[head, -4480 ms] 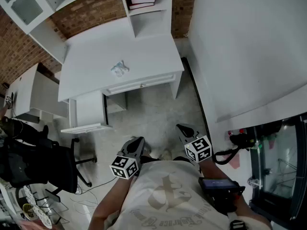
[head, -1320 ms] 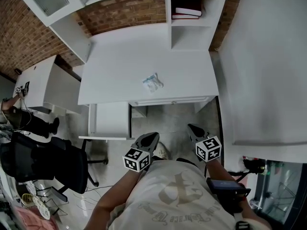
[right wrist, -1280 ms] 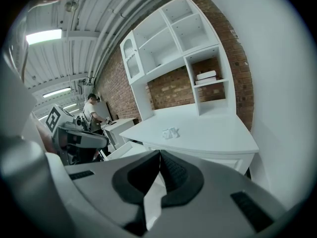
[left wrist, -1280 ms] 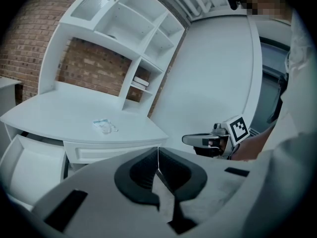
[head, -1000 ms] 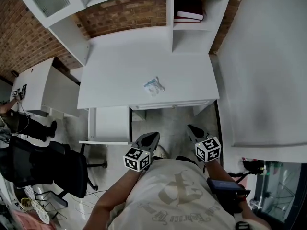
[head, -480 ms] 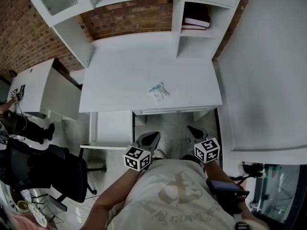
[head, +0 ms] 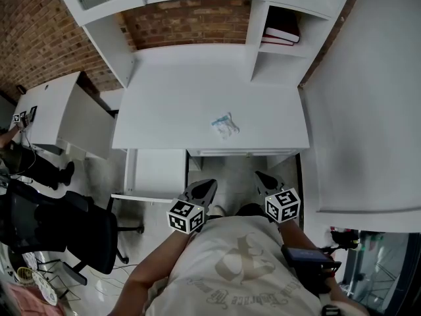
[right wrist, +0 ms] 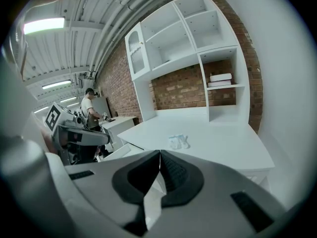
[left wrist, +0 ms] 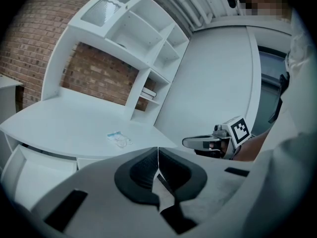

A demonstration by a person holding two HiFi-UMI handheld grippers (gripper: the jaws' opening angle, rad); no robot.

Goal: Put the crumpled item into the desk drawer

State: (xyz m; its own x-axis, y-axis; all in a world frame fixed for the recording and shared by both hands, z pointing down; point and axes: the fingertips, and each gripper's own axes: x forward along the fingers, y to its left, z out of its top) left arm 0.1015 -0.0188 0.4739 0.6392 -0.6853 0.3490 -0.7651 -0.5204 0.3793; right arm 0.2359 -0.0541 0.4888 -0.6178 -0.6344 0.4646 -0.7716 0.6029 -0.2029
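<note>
Far left in the head view there's a black office chair [head: 56, 226] on the floor, with a small white side desk [head: 46, 104] past it. Next over, the desk drawer [head: 158, 173] is pulled out from under the left end of the white surface [head: 177, 104].

My left gripper [head: 204, 188] hangs just in front of that drawer's right corner, close to my body. In the left gripper view its fingers [left wrist: 148, 165] are clenched tip to tip on themselves.

The crumpled item [head: 225, 125], a pale bluish-white wad, lies on the surface near the front edge, a bit right of centre. It's well apart from both grippers and not in the drawer.

The right gripper [head: 263, 180] sits beside the left one, pointing toward the surface's front edge. Its fingers [right wrist: 171, 170] are clenched on themselves too.

Up on the right, a couple of books [head: 283, 31] lie flat in a shelf cubby.
</note>
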